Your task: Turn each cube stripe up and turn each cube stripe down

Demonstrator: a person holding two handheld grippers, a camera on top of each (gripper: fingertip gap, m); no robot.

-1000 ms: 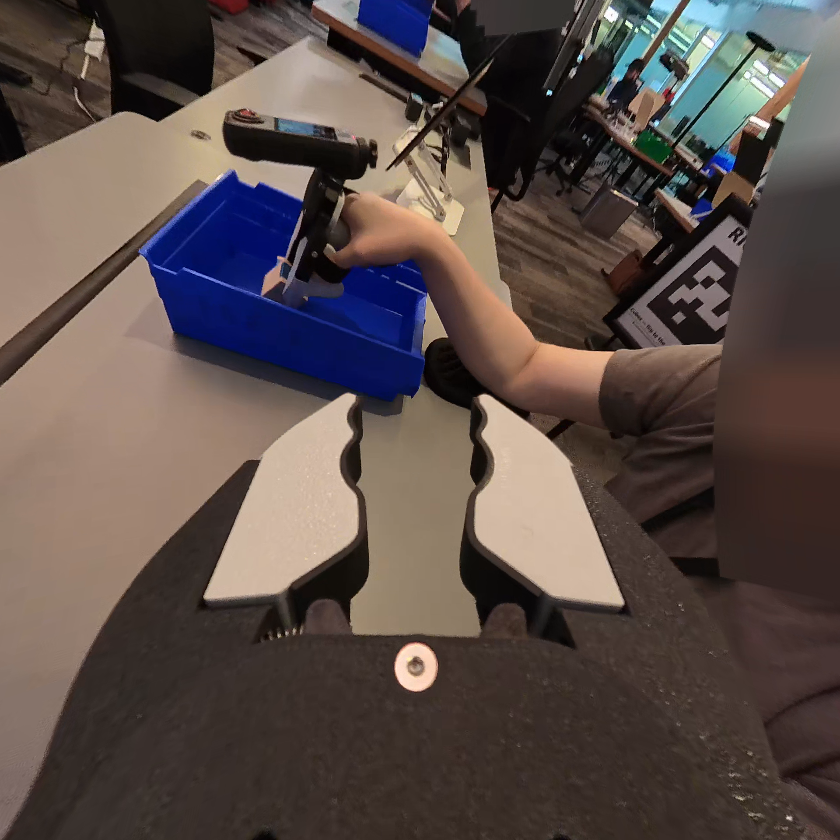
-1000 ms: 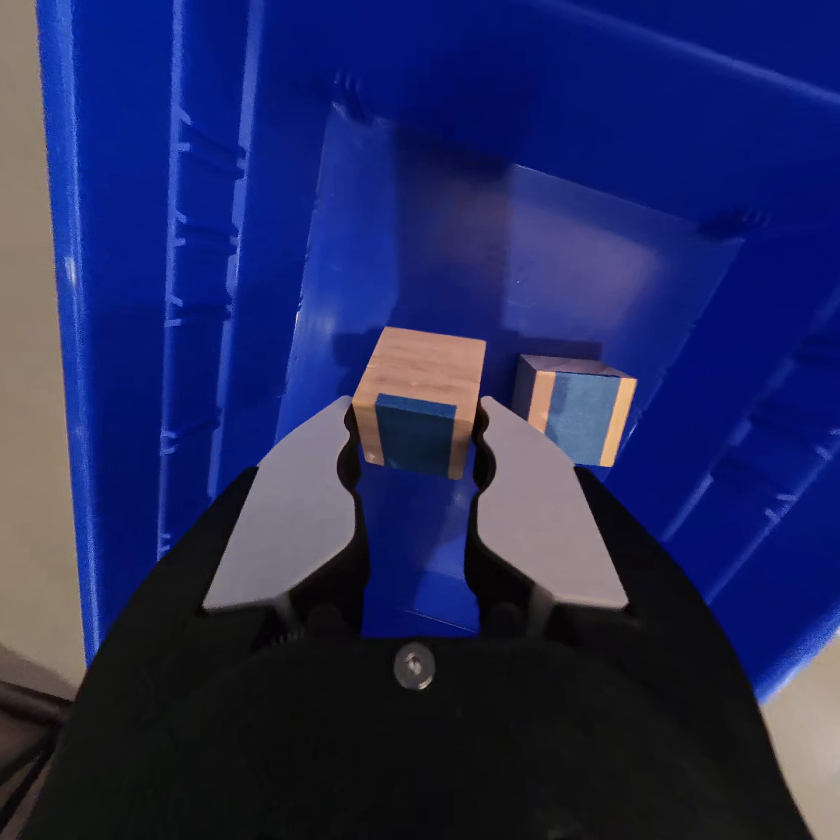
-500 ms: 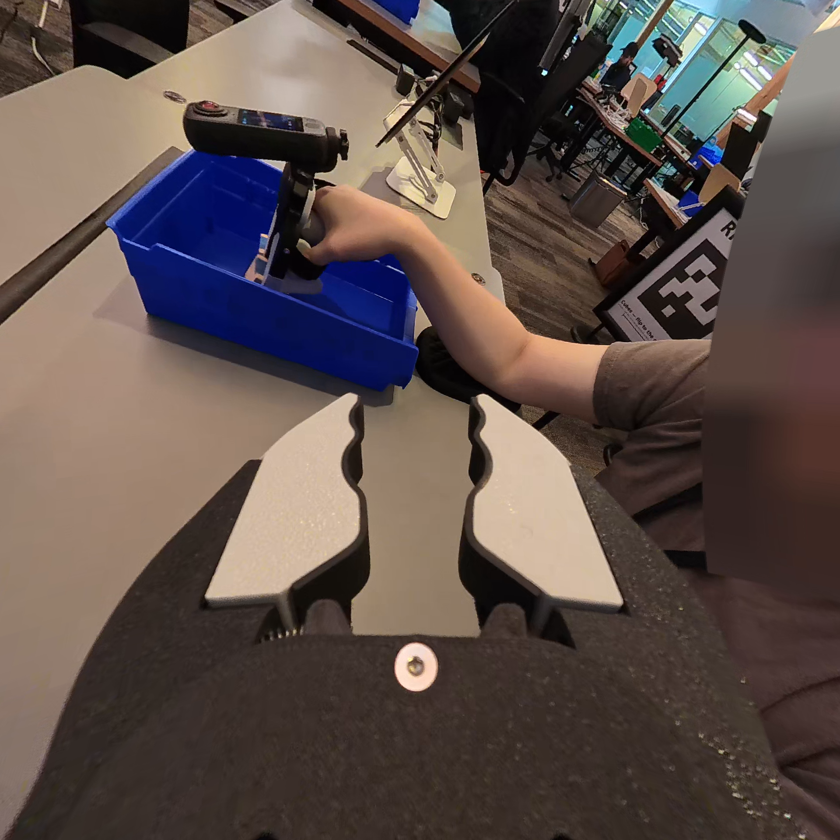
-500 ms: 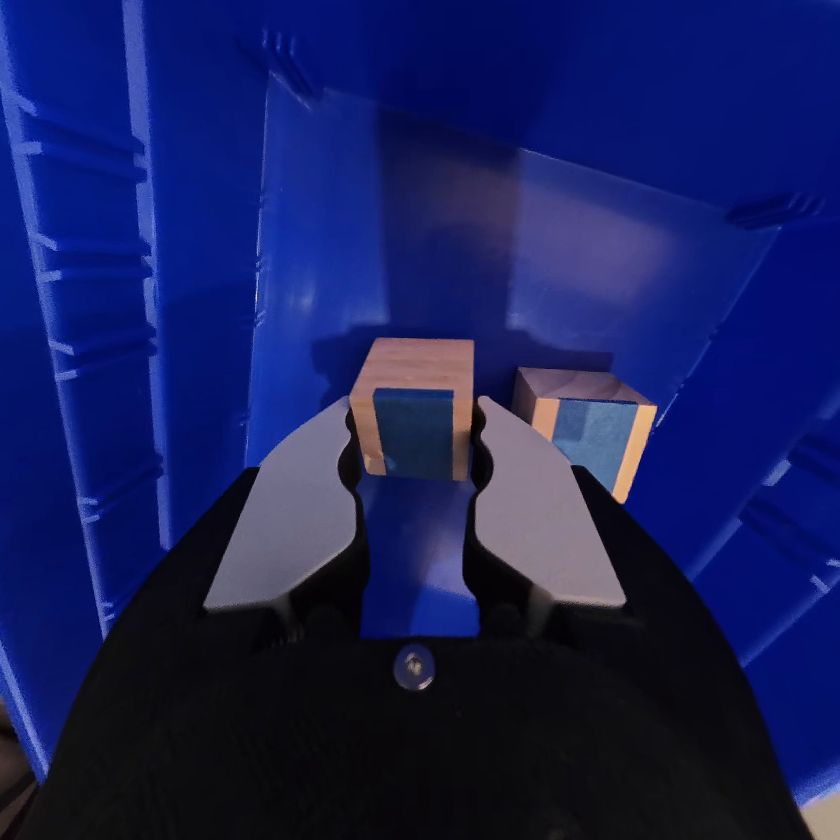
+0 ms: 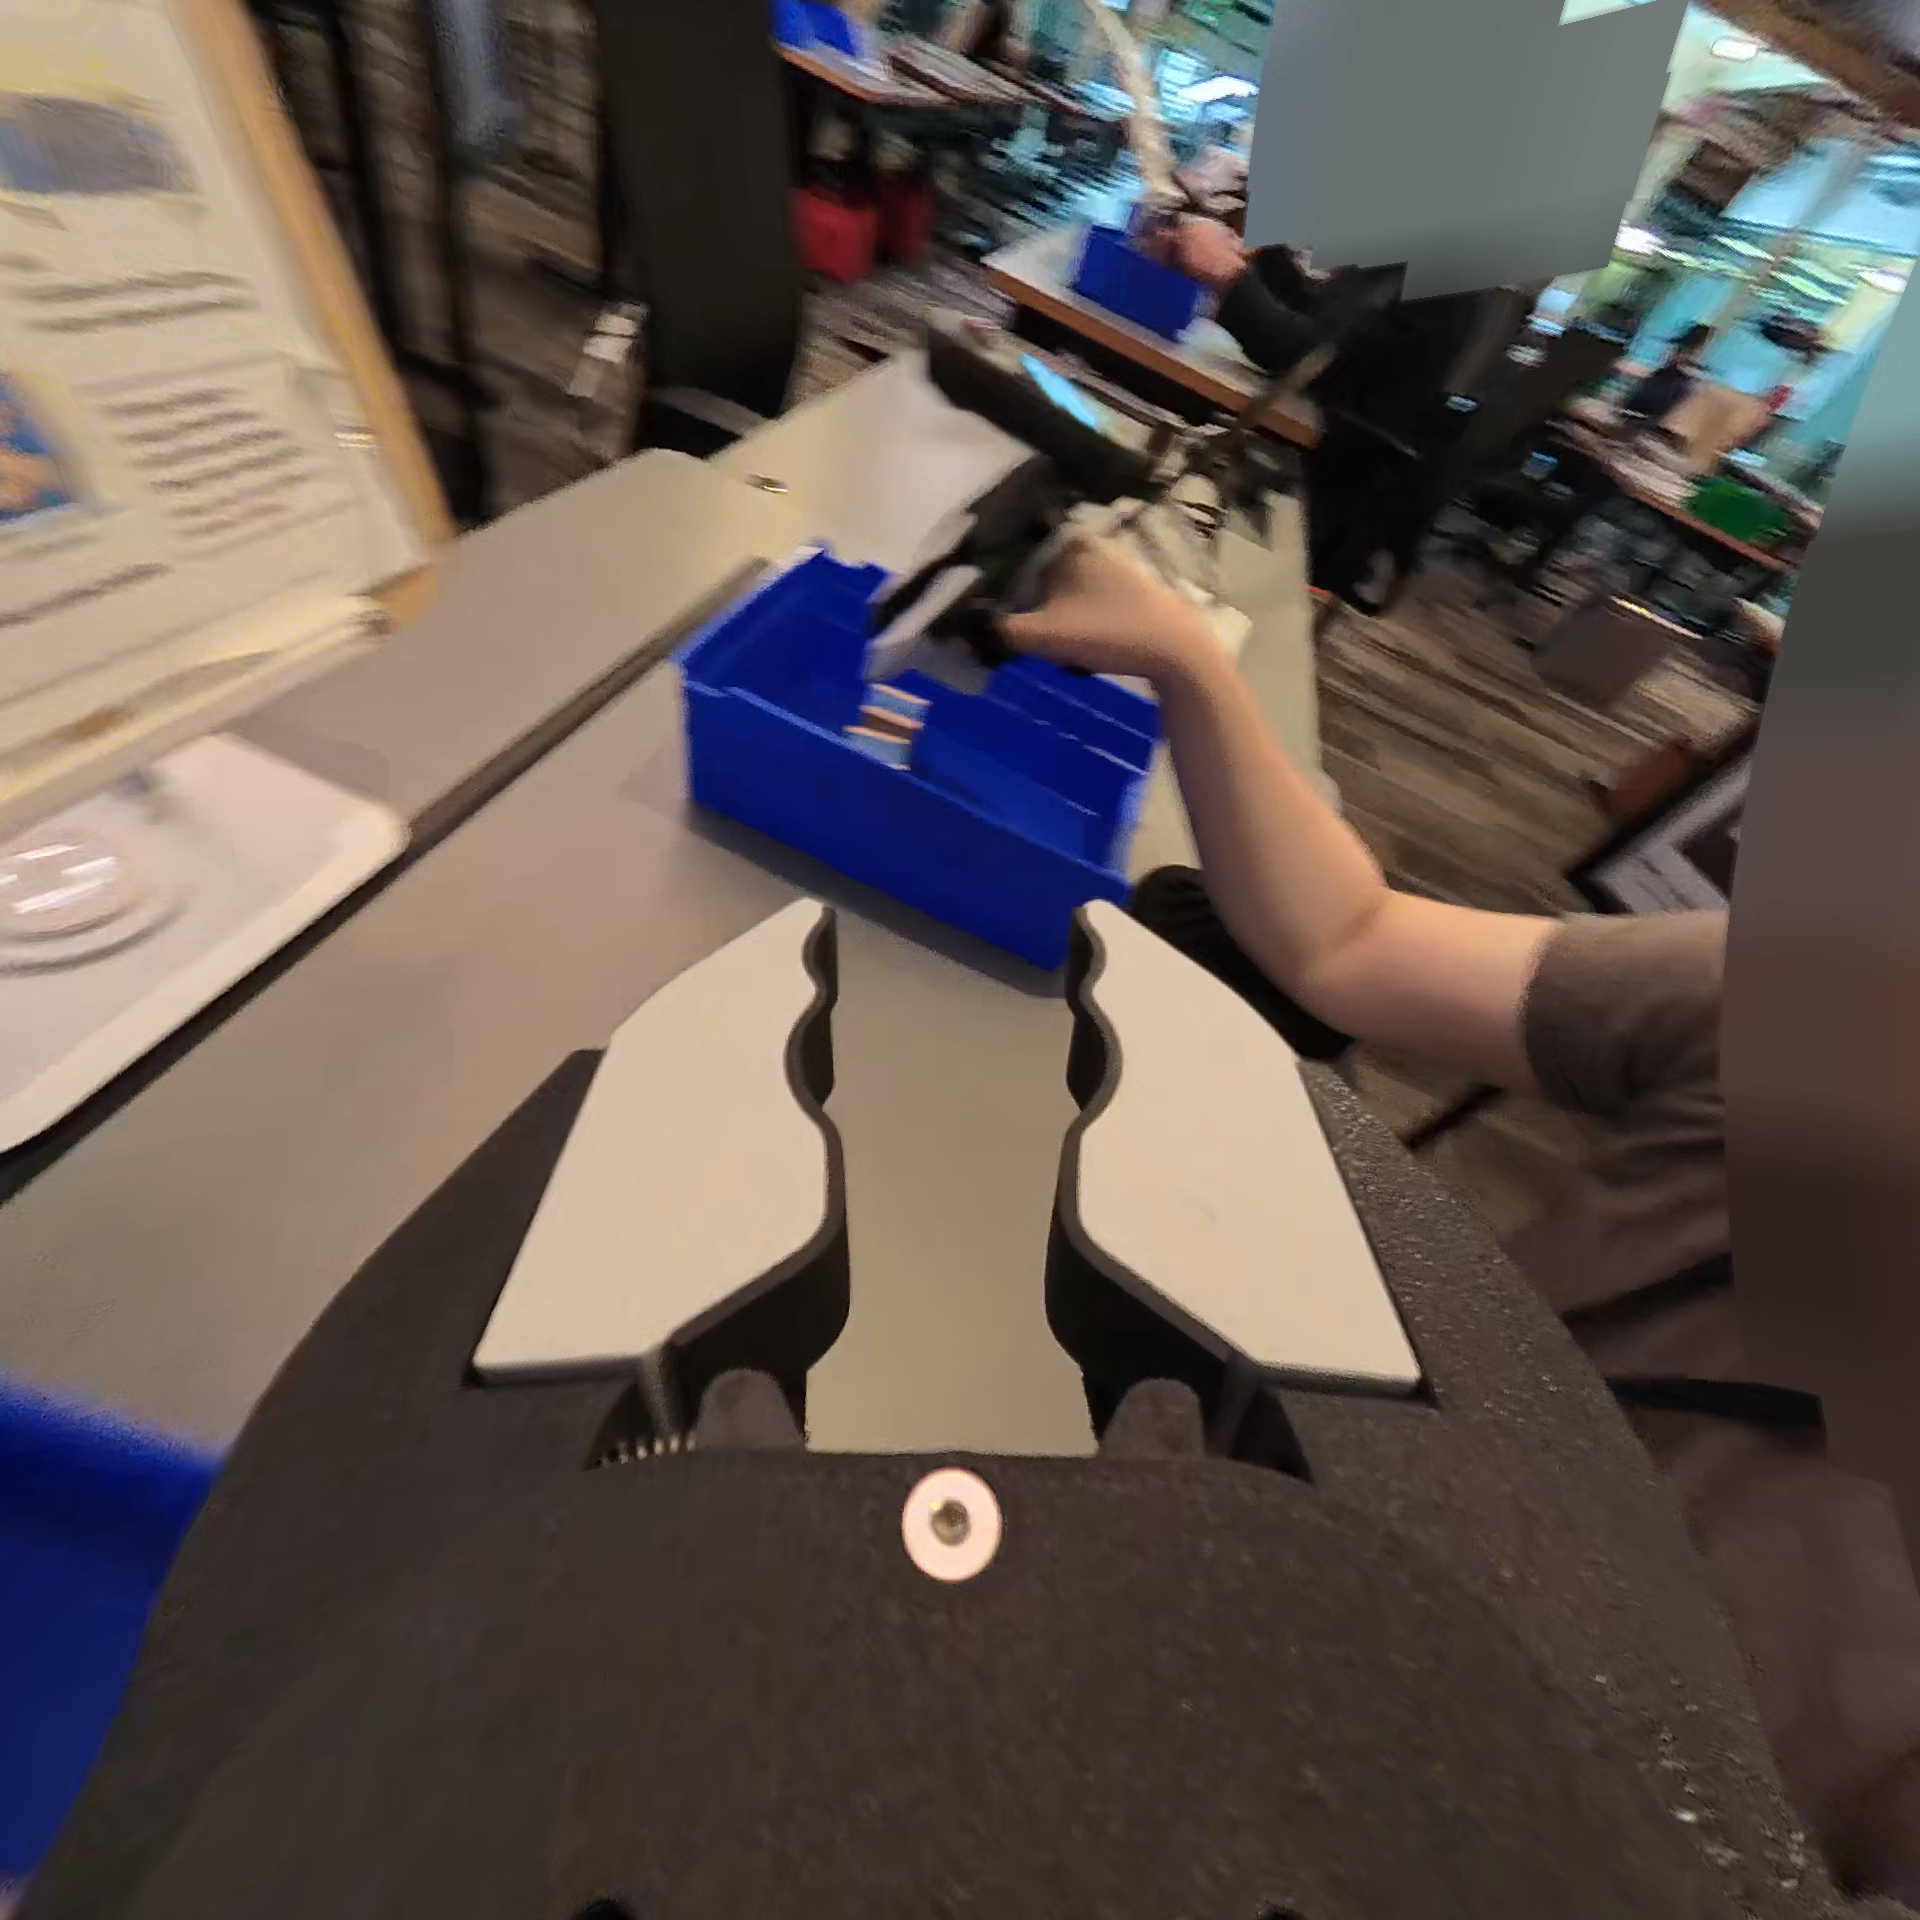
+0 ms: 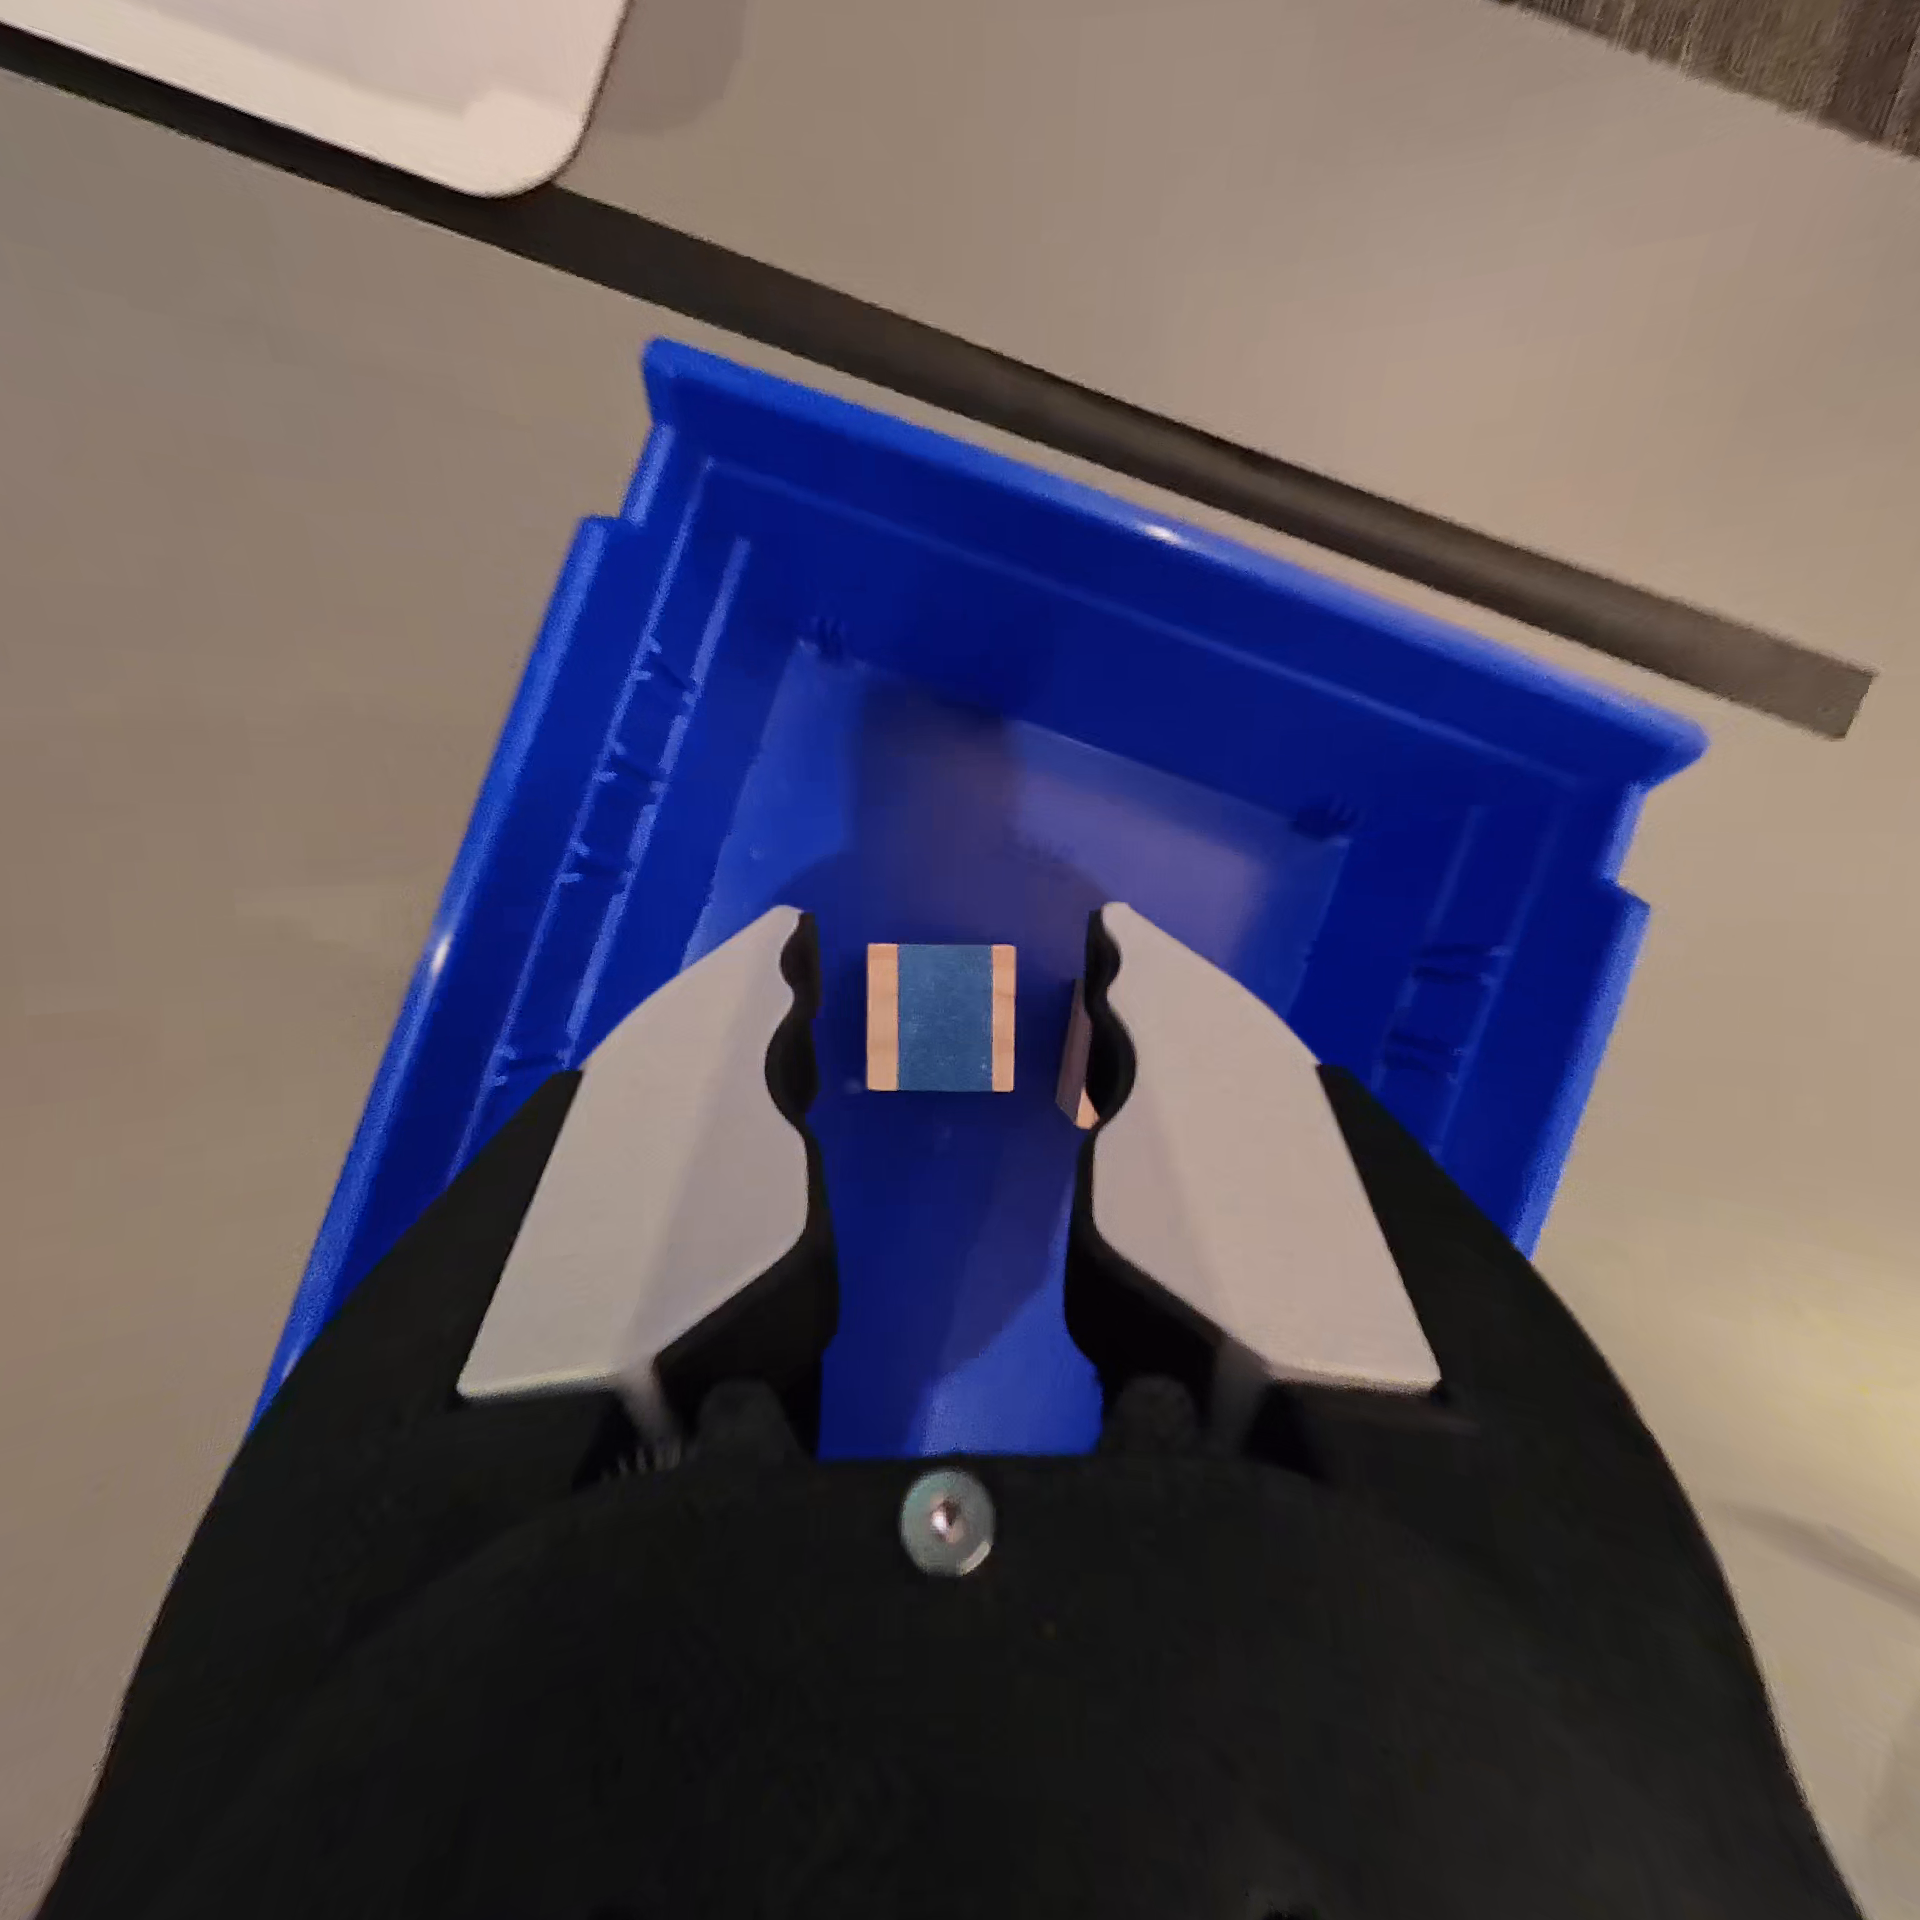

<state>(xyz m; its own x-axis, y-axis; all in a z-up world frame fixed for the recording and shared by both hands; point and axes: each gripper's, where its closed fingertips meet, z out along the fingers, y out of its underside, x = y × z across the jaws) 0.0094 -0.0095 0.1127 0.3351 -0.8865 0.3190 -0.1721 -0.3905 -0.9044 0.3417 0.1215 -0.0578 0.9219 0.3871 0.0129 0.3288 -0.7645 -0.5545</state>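
Table [image 6: 260, 520] first, grey and taking up most of both views, with the blue bin [image 6: 1143, 582] sitting mid-frame on it. Right gripper [image 6: 951, 920] hanging above the bin, tongs spread wide and pinching nothing. Left gripper [image 5: 951, 925] low in its own view over bare table, also spread and empty, well apart from the bin.

Cube [image 6: 940, 1018] lying flat on the bin floor, dead centre between the right fingertips, stripe facing up. Second cube [image 6: 1075, 1075] just beside it to the right, mostly hidden behind the right finger, so can't tell which way its stripe faces from there.

Looks like lining up the next grab on the centre cube, probably to flip it stripe down. Tips for doing it clean:
- Drop straight down and keep the cube centred in the gap.
- Watch the right finger, since it looks set to land on the second cube or nudge it. Maybe shift a touch left first.
- Close on the two side faces, low enough for a firm hold.
- Lift clear of the floor before rolling the wrist, then set it down flat.

Count: one table, one bin, two grippers, two cubes.
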